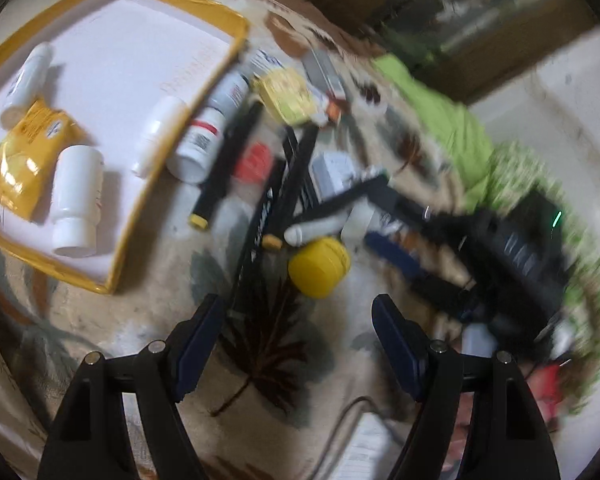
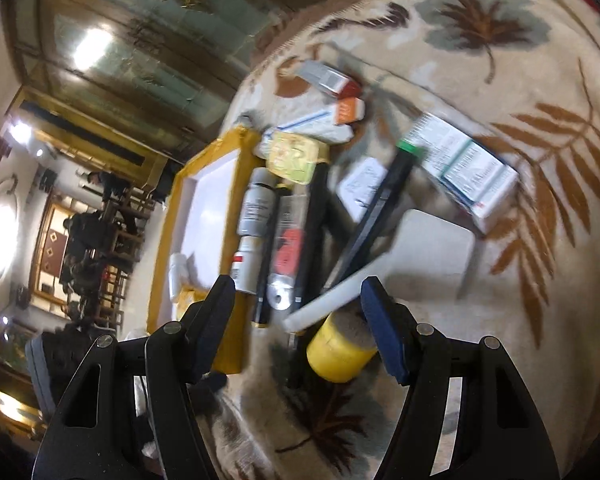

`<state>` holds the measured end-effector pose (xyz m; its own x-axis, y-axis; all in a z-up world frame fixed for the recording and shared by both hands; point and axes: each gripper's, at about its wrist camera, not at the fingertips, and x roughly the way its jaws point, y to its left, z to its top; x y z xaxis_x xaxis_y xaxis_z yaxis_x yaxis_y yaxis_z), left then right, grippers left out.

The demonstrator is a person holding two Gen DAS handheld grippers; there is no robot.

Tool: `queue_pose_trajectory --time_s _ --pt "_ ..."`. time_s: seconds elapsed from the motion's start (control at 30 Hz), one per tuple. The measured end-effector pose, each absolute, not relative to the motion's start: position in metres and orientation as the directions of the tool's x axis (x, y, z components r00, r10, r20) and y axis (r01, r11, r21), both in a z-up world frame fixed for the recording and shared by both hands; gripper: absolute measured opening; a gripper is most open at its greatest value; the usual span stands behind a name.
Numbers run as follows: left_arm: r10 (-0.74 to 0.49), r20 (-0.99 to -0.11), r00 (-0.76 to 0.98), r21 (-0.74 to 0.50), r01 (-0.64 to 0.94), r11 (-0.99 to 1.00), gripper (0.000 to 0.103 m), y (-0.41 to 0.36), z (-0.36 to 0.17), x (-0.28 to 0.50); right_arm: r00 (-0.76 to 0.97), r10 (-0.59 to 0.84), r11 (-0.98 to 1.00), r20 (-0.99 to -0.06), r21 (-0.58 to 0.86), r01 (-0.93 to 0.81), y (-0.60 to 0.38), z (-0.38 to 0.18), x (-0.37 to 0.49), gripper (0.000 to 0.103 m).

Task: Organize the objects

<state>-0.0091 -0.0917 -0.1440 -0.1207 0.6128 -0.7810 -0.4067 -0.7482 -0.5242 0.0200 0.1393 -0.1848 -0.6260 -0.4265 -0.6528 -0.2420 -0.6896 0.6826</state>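
Quickly, by label:
Surface: beige leaf-print cloth (image 1: 148,320) covers the whole work area.
Tray: yellow-rimmed tray (image 1: 236,32) with white floor, upper left in left wrist view; left of the pile in right wrist view.
In tray: two white bottles, (image 1: 78,200) and (image 1: 28,78), lying down; yellow pouch (image 1: 28,152) between them; a third white bottle (image 1: 162,134) leans over the tray's right rim.
Pile: loose items just right of the tray, on the cloth, overlapping.
Pile items: red-striped white bottle (image 1: 200,142) against the tray rim; black markers (image 1: 228,160) crossed over each other; red-labelled clear pack (image 2: 288,252); yellow foil packet (image 1: 288,94); white stick (image 2: 332,296); white medicine box (image 2: 464,168) at the far right edge, apart from the tray.
Yellow jar: small yellow jar (image 1: 319,266) at the near edge of the pile, touching the white stick.
Left gripper: left gripper (image 1: 298,336) has jaws wide apart, nothing between them, above bare cloth just short of the yellow jar.
Right gripper: right gripper (image 2: 298,320) has jaws spread wide, holding nothing; yellow jar and stick end sit in the gap in its view, pads not on them.
Blur: right side of left wrist view smeared; green cloth (image 1: 452,120) and dark gear there, details unreadable.
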Motion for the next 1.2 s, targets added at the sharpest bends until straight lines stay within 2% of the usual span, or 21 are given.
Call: queue_pose_trajectory --time_s 0.13,0.23,0.27,0.37,0.4,0.6,0.77,1.03,1.2 --pt "0.489 -0.855 -0.175 -0.370 -0.456 -0.809 0.075 -0.072 -0.157 -0.004 -0.609 -0.411 -0.721 -0.678 0.651 -0.238 0.148 -0.182 0.021 0.066" --pt "0.429 -0.883 -0.191 -0.321 -0.422 -0.848 0.072 -0.067 -0.174 -0.012 -0.578 -0.439 -0.707 -0.688 0.661 -0.250 0.153 -0.188 0.022 0.066" --pt "0.407 -0.892 -0.197 -0.293 -0.434 -0.852 0.060 -0.063 -0.177 -0.012 -0.566 -0.447 -0.707 -0.692 0.661 -0.250 0.153 -0.189 0.022 0.066" --pt "0.249 -0.927 -0.282 -0.080 -0.498 -0.863 0.022 -0.046 -0.181 -0.006 -0.547 -0.461 -0.720 -0.699 0.654 -0.230 0.150 -0.193 0.020 0.066" --pt "0.232 -0.927 -0.294 -0.052 -0.513 -0.857 0.016 -0.045 -0.181 -0.004 -0.545 -0.468 -0.716 -0.696 0.660 -0.228 0.149 -0.194 0.021 0.066" --pt "0.219 -0.947 -0.236 -0.058 -0.542 -0.838 0.015 -0.066 -0.177 0.013 -0.575 -0.398 -0.734 -0.715 0.624 -0.268 0.153 -0.190 0.028 0.066" --pt "0.237 -0.955 -0.177 -0.123 -0.494 -0.861 0.015 -0.084 -0.173 0.017 -0.571 -0.365 -0.758 -0.735 0.591 -0.277 0.152 -0.186 0.029 0.066" --pt "0.183 -0.964 -0.195 -0.060 -0.509 -0.859 0.013 -0.076 -0.170 0.028 -0.554 -0.370 -0.765 -0.745 0.583 -0.273 0.140 -0.191 0.025 0.066" --pt "0.197 -0.961 -0.192 -0.076 -0.502 -0.861 0.012 -0.074 -0.164 0.030 -0.553 -0.369 -0.760 -0.747 0.585 -0.282 0.138 -0.190 0.025 0.066"
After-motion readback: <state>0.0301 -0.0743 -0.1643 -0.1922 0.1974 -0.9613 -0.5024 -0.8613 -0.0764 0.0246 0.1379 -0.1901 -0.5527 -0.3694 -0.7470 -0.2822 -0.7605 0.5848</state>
